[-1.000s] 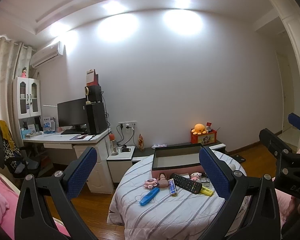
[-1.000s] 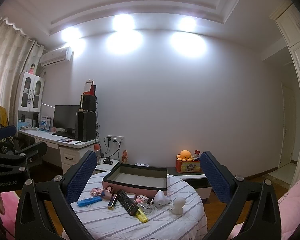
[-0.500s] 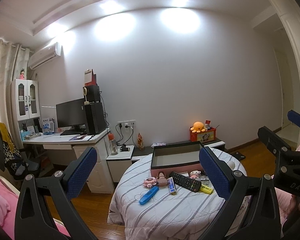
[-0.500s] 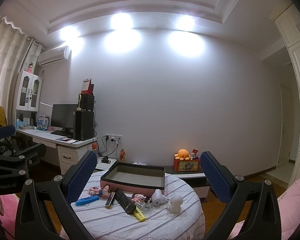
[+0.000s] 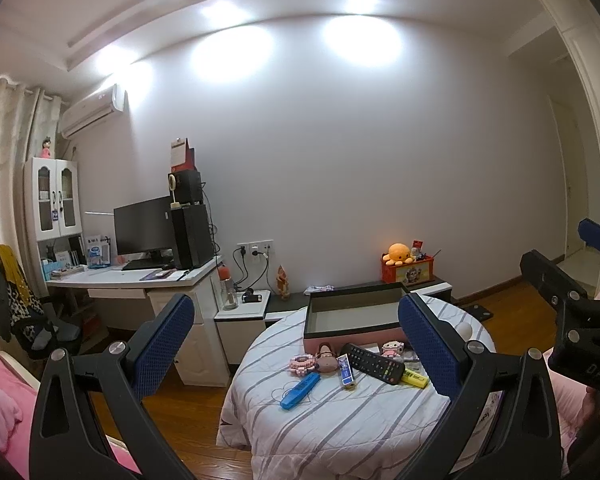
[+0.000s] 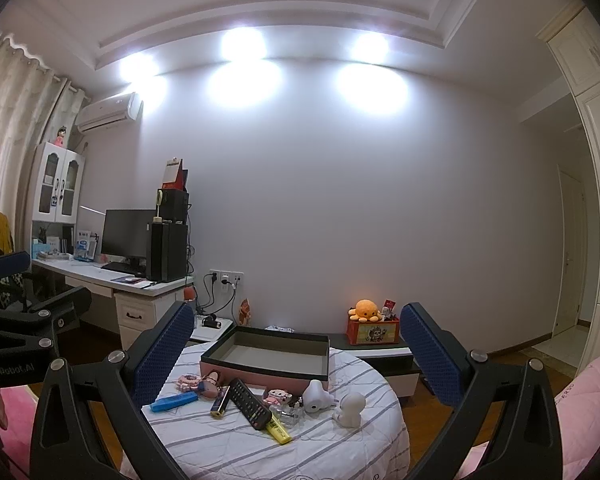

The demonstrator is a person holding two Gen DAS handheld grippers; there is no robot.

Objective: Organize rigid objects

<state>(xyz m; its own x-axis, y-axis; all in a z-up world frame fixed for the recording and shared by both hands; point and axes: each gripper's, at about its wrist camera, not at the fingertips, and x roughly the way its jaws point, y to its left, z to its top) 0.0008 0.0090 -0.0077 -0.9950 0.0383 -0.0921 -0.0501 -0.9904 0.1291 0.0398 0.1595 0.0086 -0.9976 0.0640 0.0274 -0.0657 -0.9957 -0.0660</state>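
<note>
The bedroom fills both views, with the desk [image 5: 140,276] at left of frame and the round striped-cloth table [image 5: 340,412] at lower center. On it, the open box [image 6: 268,350] sits behind a row of small items, the black remote [image 6: 250,402] lying with its long axis diagonal, low between the right gripper [image 6: 296,354] fingers. Both it and the left gripper [image 5: 296,340] are spread apart and empty, well short of the items; which is nearer cannot be told.

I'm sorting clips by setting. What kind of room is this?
Most likely a home bedroom or study: a computer desk with a monitor, a wall air conditioner, and pink bedding beside a round cloth-covered table of small items.
</note>
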